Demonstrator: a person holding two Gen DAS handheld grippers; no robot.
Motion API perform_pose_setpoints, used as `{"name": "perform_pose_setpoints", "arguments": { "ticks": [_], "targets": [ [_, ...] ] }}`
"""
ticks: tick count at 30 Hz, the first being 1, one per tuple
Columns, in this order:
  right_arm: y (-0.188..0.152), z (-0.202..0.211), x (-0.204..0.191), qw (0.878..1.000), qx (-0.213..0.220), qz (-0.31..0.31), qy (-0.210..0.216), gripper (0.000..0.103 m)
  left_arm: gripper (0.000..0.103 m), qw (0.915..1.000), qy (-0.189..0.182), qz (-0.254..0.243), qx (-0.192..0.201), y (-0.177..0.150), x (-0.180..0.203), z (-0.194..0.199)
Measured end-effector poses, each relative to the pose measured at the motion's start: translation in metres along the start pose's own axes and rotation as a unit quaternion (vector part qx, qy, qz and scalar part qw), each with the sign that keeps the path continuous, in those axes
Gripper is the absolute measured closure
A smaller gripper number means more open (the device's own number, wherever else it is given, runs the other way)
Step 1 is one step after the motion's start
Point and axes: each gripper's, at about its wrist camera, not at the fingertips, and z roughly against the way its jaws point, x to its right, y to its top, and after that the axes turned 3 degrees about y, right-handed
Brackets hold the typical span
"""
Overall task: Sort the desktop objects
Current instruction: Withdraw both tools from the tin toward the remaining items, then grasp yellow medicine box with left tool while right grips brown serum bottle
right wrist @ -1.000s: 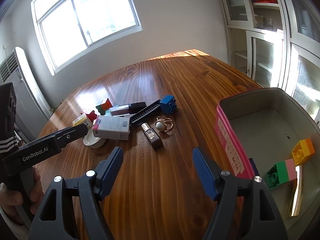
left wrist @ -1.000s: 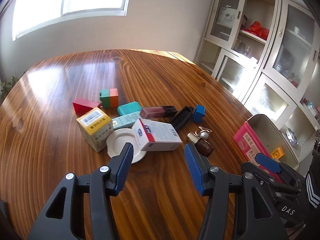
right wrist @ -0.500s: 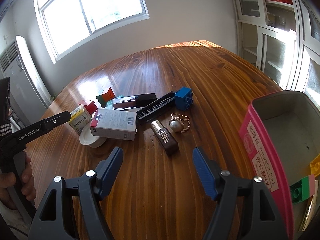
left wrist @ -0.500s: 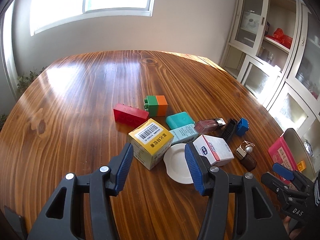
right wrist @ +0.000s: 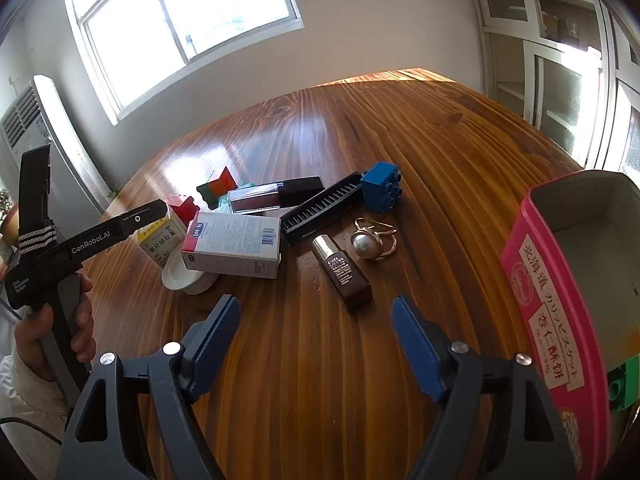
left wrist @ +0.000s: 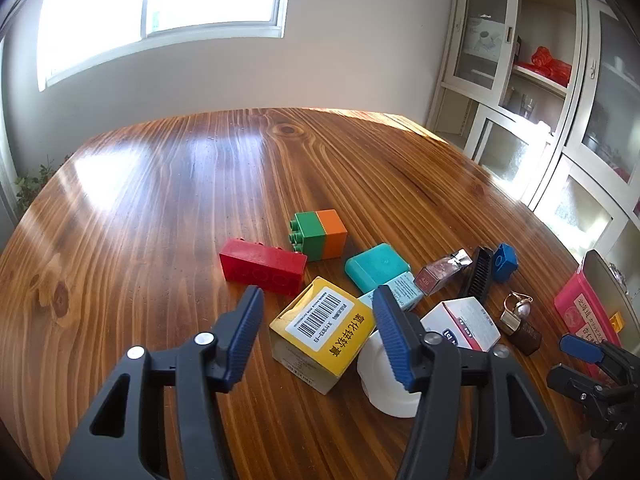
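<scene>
Table (left wrist: 160,208), left to right. Left hand-held gripper (left wrist: 318,336): jaws opening, nothing gripped, yellow box (left wrist: 320,328) framed between its pads. Red brick (left wrist: 262,266) at the box's eleven o'clock, green-orange block (left wrist: 320,234) at twelve. White carton (right wrist: 234,246) resting on a white dish (right wrist: 186,276). Right hand-held gripper (right wrist: 316,332): jaws opening, empty, brown bottle (right wrist: 342,272) at its twelve o'clock. Pink tin (right wrist: 548,292) far right.

Bright window (left wrist: 160,0) daylight glares off the table (left wrist: 160,184); fisheye edges warp.
</scene>
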Motion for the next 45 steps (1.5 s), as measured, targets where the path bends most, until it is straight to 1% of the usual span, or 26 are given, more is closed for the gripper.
{"name": "perform_pose_setpoints", "arguments": {
  "ticks": [2,6,8,11,19,20,22,28,33,37,41,42,44,45],
  "targets": [
    [0.000,-0.002,0.000,1.000,-0.002,-0.001,0.000,0.021,0.029,1.0000,0.001,-0.003,0.003,-0.001,0.001,-0.001],
    [0.000,-0.006,0.001,1.000,-0.007,-0.003,0.000,0.021,0.029,0.9998,0.010,-0.019,0.004,-0.004,0.005,-0.006],
    [-0.001,-0.007,0.001,1.000,-0.008,-0.002,-0.001,0.021,0.029,0.9997,0.007,-0.022,0.004,-0.005,0.005,-0.008],
    [-0.001,-0.007,0.001,1.000,-0.009,-0.002,-0.002,0.021,0.029,0.9995,0.015,-0.027,-0.001,-0.007,0.006,-0.013],
    [-0.001,-0.011,0.003,1.000,-0.011,-0.004,-0.008,0.021,0.029,0.9997,0.008,-0.023,-0.010,-0.009,0.004,-0.018],
    [0.000,-0.011,0.003,1.000,-0.012,-0.004,-0.010,0.021,0.029,0.9997,0.004,-0.021,-0.007,-0.009,0.004,-0.017],
    [0.001,-0.012,0.002,1.000,-0.011,-0.002,-0.011,0.021,0.039,0.9998,0.001,-0.019,-0.005,-0.010,0.003,-0.016],
    [0.011,-0.016,0.002,1.000,-0.008,0.006,-0.023,0.021,0.040,0.9998,0.005,-0.018,0.003,-0.013,0.004,-0.007],
    [0.016,-0.029,0.006,0.999,-0.021,0.009,-0.041,0.021,0.040,0.9996,0.012,-0.019,0.020,-0.011,0.007,0.009],
    [0.020,-0.039,0.006,0.998,-0.033,0.019,-0.045,0.030,0.040,0.9995,0.010,-0.013,0.028,-0.008,0.009,0.017],
    [0.022,-0.050,0.002,0.997,-0.046,0.035,-0.050,0.043,0.040,0.9994,0.008,-0.011,0.033,-0.008,0.011,0.023],
    [0.023,-0.052,0.000,0.997,-0.047,0.041,-0.053,0.045,0.040,0.9993,0.007,-0.011,0.034,-0.008,0.011,0.024],
    [0.025,-0.056,-0.002,0.996,-0.046,0.051,-0.061,0.052,0.040,0.9993,0.007,-0.012,0.035,-0.011,0.011,0.028],
    [0.026,-0.057,-0.003,0.995,-0.046,0.054,-0.063,0.054,0.040,0.9993,0.006,-0.011,0.036,-0.010,0.011,0.028]
  ]
}}
